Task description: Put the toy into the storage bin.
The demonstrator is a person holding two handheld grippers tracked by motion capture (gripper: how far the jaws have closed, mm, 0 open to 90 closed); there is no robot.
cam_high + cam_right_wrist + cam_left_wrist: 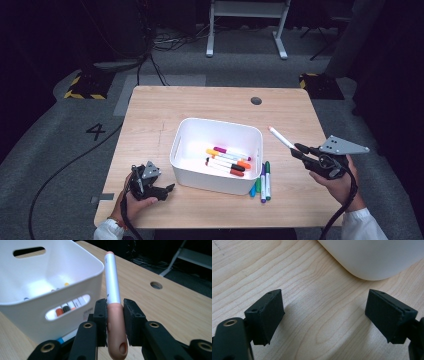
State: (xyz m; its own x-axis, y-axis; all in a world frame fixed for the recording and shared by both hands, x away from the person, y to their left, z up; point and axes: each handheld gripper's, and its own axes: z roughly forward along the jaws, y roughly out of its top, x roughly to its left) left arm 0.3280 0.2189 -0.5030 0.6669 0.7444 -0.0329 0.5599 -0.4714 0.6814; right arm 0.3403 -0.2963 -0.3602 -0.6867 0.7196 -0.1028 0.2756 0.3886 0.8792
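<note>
A white marker with a pale pink cap [280,138] [113,300] is clamped by its cap in my right gripper [299,150] [114,315], lifted above the table just right of the white bin [185,131] [75,277]. The marker's far end points up and away. Inside the bin lie several markers [227,160], some visible through its handle slot [65,307]. My left gripper [170,188] [324,315] rests on the table at the bin's front left corner [372,262], jaws wide apart over bare wood.
Three markers, blue, purple and green [263,182], lie on the table [150,110] against the bin's right front side. A round cable hole [256,100] [156,285] sits near the far edge. Floor cables and a desk frame lie beyond.
</note>
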